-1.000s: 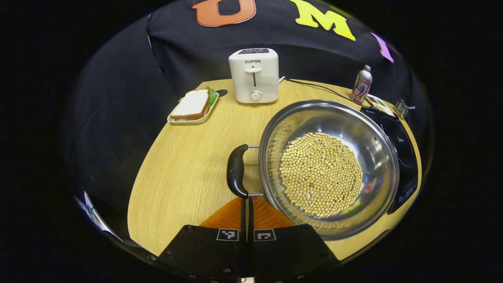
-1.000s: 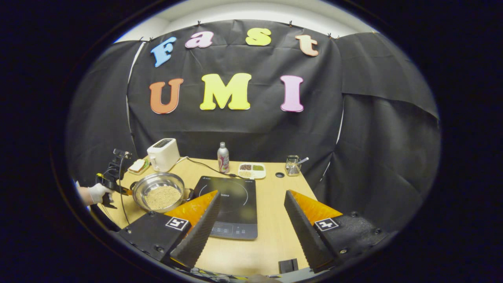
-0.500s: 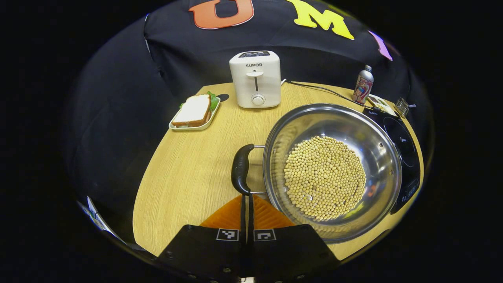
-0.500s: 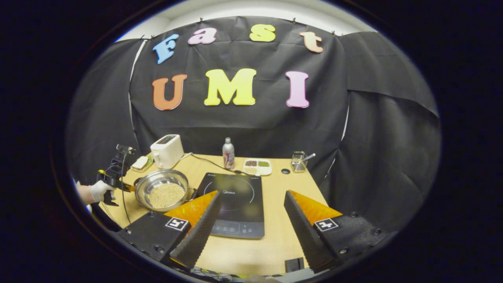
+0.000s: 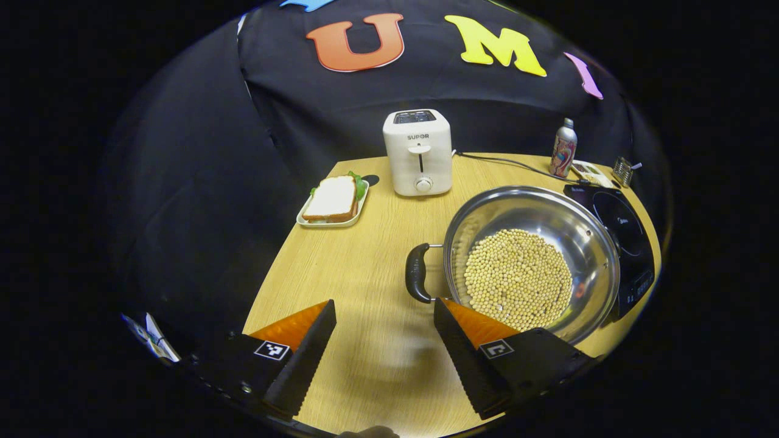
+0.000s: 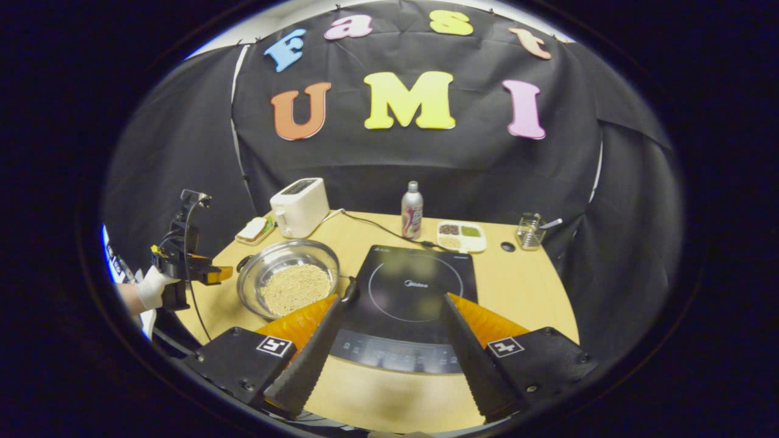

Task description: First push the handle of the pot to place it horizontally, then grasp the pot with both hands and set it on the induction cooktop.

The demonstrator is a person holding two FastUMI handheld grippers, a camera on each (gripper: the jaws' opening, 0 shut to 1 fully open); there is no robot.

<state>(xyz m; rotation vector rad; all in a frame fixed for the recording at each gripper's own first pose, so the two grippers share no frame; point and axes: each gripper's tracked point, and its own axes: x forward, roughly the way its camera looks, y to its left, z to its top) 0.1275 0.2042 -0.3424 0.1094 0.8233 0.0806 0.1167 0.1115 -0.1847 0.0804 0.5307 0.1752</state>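
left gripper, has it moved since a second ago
Yes. The left gripper has pulled back from the pot toward the table's left edge, and its jaws, shut before, now stand open.

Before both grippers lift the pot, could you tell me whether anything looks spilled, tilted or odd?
Nothing stands out: the beans all lie inside the pot, which sits level on the table beside the cooktop.

We count one pot (image 5: 529, 255) of beans – two handles (image 5: 417, 272) on it – one cooktop (image 6: 409, 304), one toaster (image 5: 419, 152), one can (image 6: 412, 210), one sandwich plate (image 5: 331, 204), one divided tray (image 6: 461, 236), one wire holder (image 6: 530, 231) – plus two grippers (image 5: 383, 340) (image 6: 389, 344) and one table (image 5: 341, 267).
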